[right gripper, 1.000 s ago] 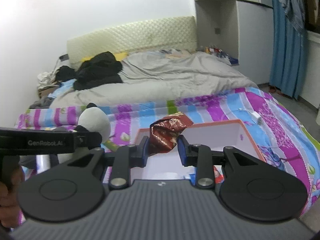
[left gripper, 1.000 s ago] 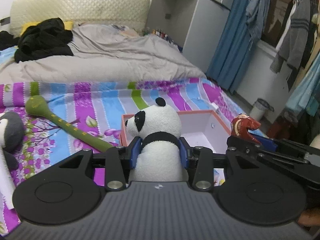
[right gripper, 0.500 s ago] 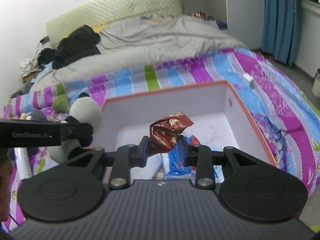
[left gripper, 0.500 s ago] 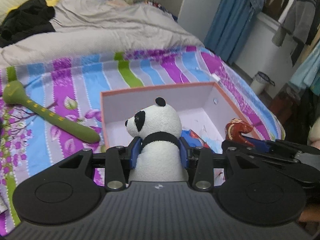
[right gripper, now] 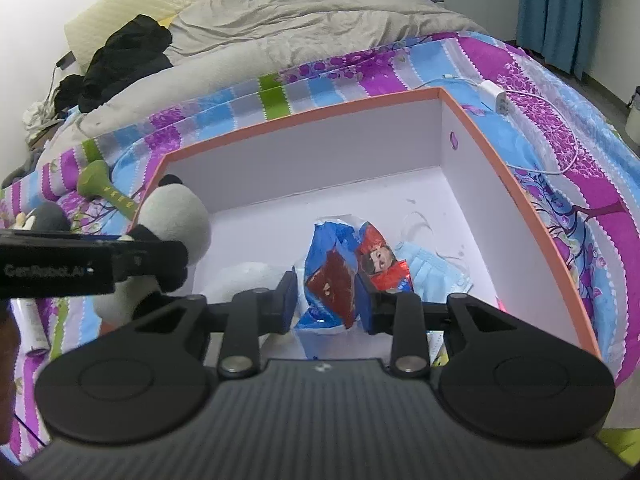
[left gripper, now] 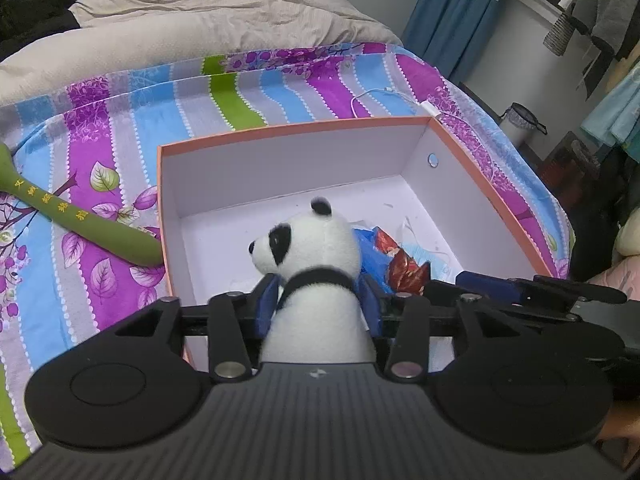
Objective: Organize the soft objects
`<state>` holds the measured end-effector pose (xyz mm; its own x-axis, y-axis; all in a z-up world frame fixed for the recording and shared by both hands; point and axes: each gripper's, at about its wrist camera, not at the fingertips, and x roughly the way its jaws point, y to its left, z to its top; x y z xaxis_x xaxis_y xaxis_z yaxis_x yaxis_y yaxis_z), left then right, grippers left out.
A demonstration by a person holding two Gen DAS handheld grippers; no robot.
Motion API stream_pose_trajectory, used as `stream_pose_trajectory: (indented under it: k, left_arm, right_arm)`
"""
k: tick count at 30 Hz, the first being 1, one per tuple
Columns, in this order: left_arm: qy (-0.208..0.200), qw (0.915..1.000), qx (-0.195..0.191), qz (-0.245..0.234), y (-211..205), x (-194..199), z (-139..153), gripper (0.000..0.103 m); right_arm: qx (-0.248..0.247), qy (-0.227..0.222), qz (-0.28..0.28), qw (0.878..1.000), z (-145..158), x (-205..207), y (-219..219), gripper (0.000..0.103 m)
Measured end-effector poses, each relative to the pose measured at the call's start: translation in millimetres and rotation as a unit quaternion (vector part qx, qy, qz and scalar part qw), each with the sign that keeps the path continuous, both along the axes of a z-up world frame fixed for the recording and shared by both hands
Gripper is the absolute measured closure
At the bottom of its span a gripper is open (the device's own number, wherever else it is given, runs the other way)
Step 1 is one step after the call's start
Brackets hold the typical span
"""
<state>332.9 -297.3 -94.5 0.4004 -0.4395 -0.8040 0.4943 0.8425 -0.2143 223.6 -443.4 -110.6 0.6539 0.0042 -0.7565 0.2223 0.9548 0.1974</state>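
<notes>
My left gripper (left gripper: 318, 304) is shut on a plush panda (left gripper: 312, 248) and holds it over the near left part of the orange-rimmed white box (left gripper: 296, 126). The panda also shows in the right wrist view (right gripper: 176, 216). My right gripper (right gripper: 328, 300) is shut on a dark red snack packet (right gripper: 331, 283), low inside the box (right gripper: 516, 184), just above a blue and red wrapper (right gripper: 372, 252) and a blue face mask (right gripper: 432, 272) on the box floor. The packet shows in the left wrist view (left gripper: 408, 276).
A green plush stick (left gripper: 80, 220) lies on the striped bedspread left of the box. A grey plush toy (right gripper: 44, 216) lies further left. A white charger and cable (right gripper: 496, 96) lie behind the box. A grey duvet and black clothes (right gripper: 124, 56) are at the back.
Both grippers have moved forward and down over the box. The red packet has gone from above the box rim to low inside it. The panda now hangs over the box's near left part.
</notes>
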Motion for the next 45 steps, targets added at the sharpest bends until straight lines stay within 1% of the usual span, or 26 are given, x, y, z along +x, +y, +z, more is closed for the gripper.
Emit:
stream_pose_trajectory:
  k: [1, 3, 7, 11, 14, 21, 23, 27, 31, 35, 40, 45]
  left_arm:
    - [-0.001, 1.0000, -0.002, 0.001, 0.8, -0.7, 2.7, 0.037]
    - [-0.009, 0.9999, -0.006, 0.004, 2.4, -3.6, 10.3, 0.032]
    - [-0.035, 0.9993, -0.011, 0.004, 5.8, -15.7, 32.8, 0.032]
    - [-0.056, 0.9978, -0.035, 0.012, 16.4, -31.3, 62.5, 0.032]
    - [-0.072, 0.9964, -0.043, 0.012, 21.0, -43.5, 86.2, 0.032]
    - [-0.126, 0.9899, -0.064, 0.016, 44.4, -82.3, 144.8, 0.032]
    - [-0.142, 0.9876, -0.065, 0.017, 53.5, -96.1, 157.8, 0.032]
    - [-0.158, 0.9844, -0.075, 0.016, 74.5, -124.0, 176.8, 0.032]
    - [-0.168, 0.9826, -0.078, 0.019, 92.6, -147.8, 185.7, 0.032]
    - [-0.165, 0.9826, -0.081, 0.023, 109.7, -169.2, 185.6, 0.032]
    - [-0.151, 0.9842, -0.087, 0.032, 130.3, -191.7, 178.5, 0.032]
    - [-0.149, 0.9852, -0.077, 0.036, 143.4, -209.4, 170.7, 0.032]
  right_arm:
    - [-0.001, 0.000, -0.003, 1.000, 0.9, 0.6, -1.3, 0.061]
    - [-0.003, -0.005, -0.006, 1.000, 4.5, -1.1, -2.5, 0.061]
    - [-0.008, -0.025, -0.011, 1.000, 22.8, -9.2, -2.5, 0.061]
    - [-0.017, -0.056, -0.014, 0.998, 50.0, -22.6, 0.9, 0.061]
    - [-0.026, -0.079, -0.015, 0.996, 71.6, -31.5, 5.6, 0.061]
    - [-0.048, -0.135, -0.010, 0.990, 123.9, -63.4, 23.2, 0.061]
    - [-0.051, -0.148, -0.009, 0.988, 135.7, -74.8, 29.1, 0.061]
    - [-0.047, -0.168, -0.009, 0.985, 151.0, -97.5, 41.3, 0.061]
    - [-0.052, -0.182, -0.006, 0.982, 161.4, -118.4, 57.6, 0.061]
    - [-0.052, -0.187, -0.004, 0.981, 164.5, -136.1, 69.8, 0.061]
    - [-0.052, -0.181, 0.001, 0.982, 160.6, -152.5, 84.2, 0.061]
    - [-0.050, -0.170, 0.004, 0.984, 152.6, -162.9, 92.8, 0.061]
